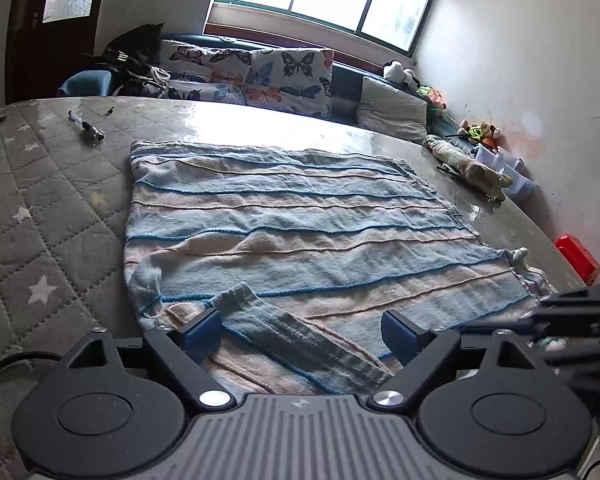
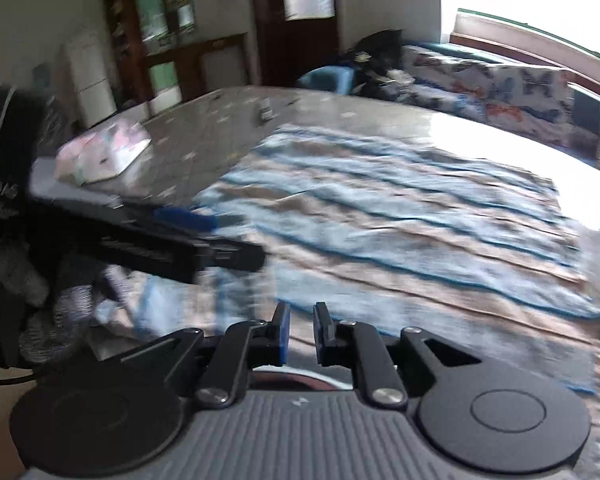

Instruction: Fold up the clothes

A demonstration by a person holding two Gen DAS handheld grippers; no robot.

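A blue and beige striped garment [image 1: 300,216] lies spread flat on the grey quilted mattress [image 1: 40,208]. One sleeve [image 1: 284,332] is folded in across its near edge. My left gripper [image 1: 300,332] is open wide just above that near edge, with the sleeve lying between its blue pads [image 1: 202,330], untouched. In the blurred right wrist view the garment [image 2: 400,220] fills the middle. My right gripper [image 2: 302,330] hovers over its near hem, its jaws a narrow gap apart with nothing between them. The left gripper [image 2: 180,240] shows at the left there.
A pen [image 1: 86,128] lies on the mattress at the far left. Butterfly cushions [image 1: 260,76] line the far side under the window. A rolled cloth [image 1: 468,164], soft toys [image 1: 480,132] and a red box [image 1: 578,258] sit along the right wall. A pale folded item [image 2: 104,152] rests at the mattress's left.
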